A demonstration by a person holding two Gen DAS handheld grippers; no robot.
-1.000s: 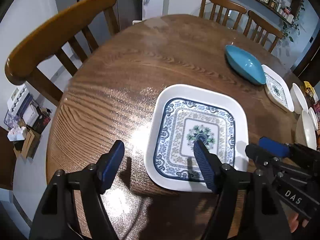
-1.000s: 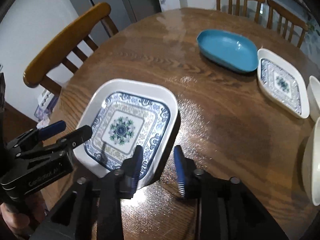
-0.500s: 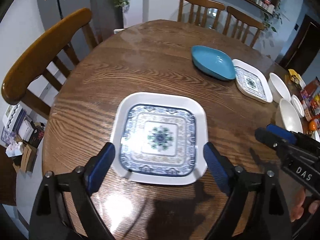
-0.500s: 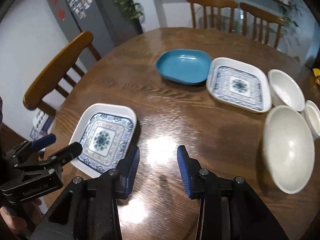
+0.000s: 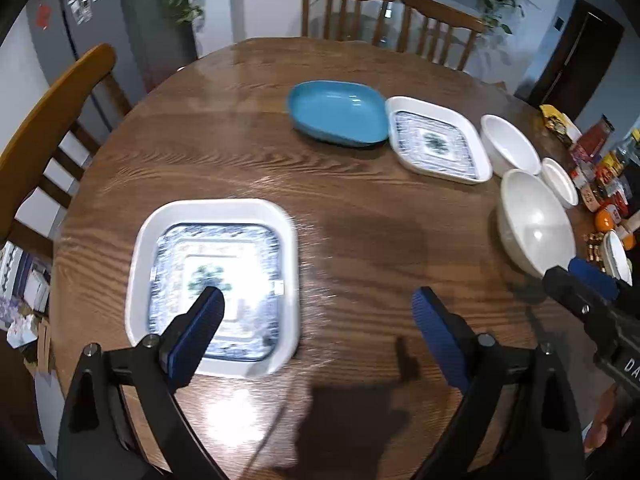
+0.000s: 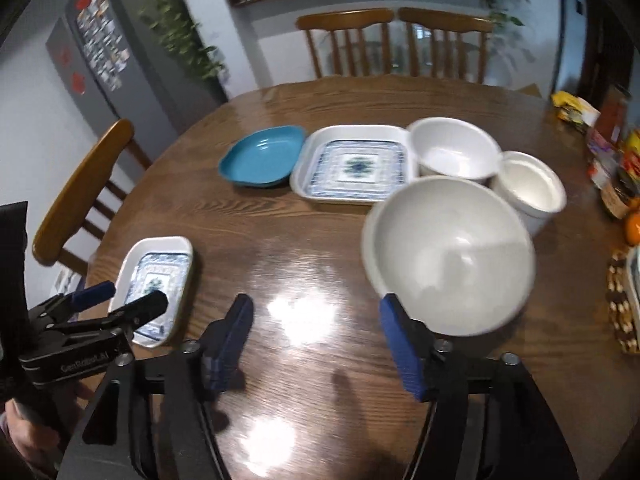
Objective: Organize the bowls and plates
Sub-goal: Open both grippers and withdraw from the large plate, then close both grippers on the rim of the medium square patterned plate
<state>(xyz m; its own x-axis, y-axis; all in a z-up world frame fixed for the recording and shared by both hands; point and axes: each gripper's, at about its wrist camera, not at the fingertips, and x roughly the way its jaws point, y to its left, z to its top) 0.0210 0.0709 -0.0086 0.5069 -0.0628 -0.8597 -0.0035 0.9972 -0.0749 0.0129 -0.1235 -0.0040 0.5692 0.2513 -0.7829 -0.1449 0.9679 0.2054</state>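
Note:
A square white plate with a blue pattern (image 5: 216,276) (image 6: 156,280) lies flat near the table's left edge. My left gripper (image 5: 318,304) hovers above the wood just right of it, jaws opening wide, nothing between them. My right gripper (image 6: 316,308) hangs over bare wood, jaws opening and empty, with a large white bowl (image 6: 448,256) (image 5: 534,224) close beyond its right finger. Farther back sit a blue dish (image 6: 262,158) (image 5: 340,112), a second patterned plate (image 6: 356,164) (image 5: 438,140), a medium white bowl (image 6: 454,148) and a small white bowl (image 6: 528,186).
The table (image 5: 360,208) is round and wooden. A chair (image 5: 48,120) stands at its left and two chairs (image 6: 396,40) at the far side. Food packets and oranges (image 6: 624,184) crowd the right edge. A hand (image 6: 24,436) holds the left gripper's handle.
Both grippers have drawn back from the near patterned plate and swung right, bringing the bowls into view. Both sets of jaws have widened. The plate stays flat on the table.

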